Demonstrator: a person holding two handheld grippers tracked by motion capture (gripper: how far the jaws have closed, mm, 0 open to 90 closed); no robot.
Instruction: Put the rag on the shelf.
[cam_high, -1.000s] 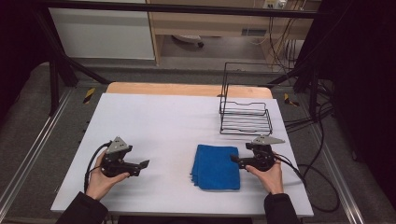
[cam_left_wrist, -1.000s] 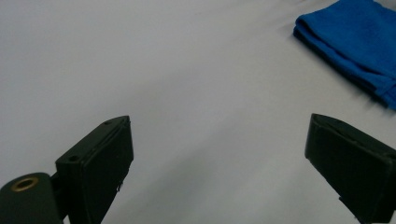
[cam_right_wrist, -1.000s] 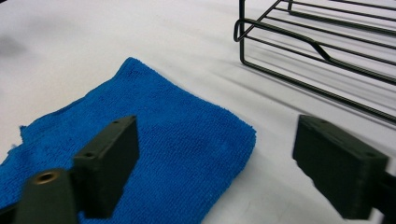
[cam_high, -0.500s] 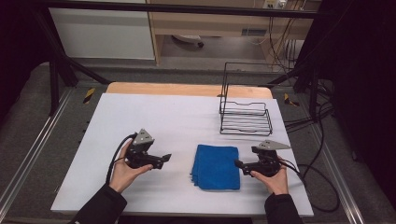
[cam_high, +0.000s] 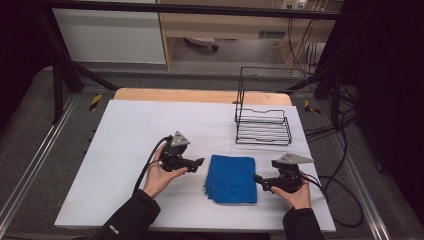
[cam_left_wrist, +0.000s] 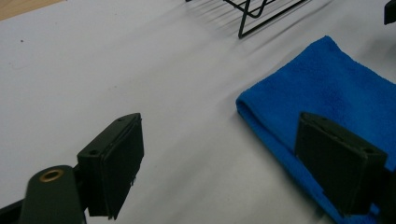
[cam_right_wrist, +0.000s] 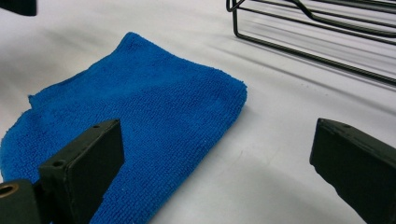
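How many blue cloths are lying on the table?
1. The folded blue cloth lies on the white table, between the left claw and the right claw.

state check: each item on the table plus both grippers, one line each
blue cloth: folded, flat on the table, not gripped
wire rack: upright, empty, beyond the cloth
left gripper: jaws open, just been closing a little, nothing between them, at the cloth's left edge
right gripper: jaws open, nothing held, at the cloth's right edge
table: white top, cloth and rack on it

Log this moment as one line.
left hand-held gripper: open, closing slightly, nothing between jaws | right hand-held gripper: open | blue cloth: flat, ungripped
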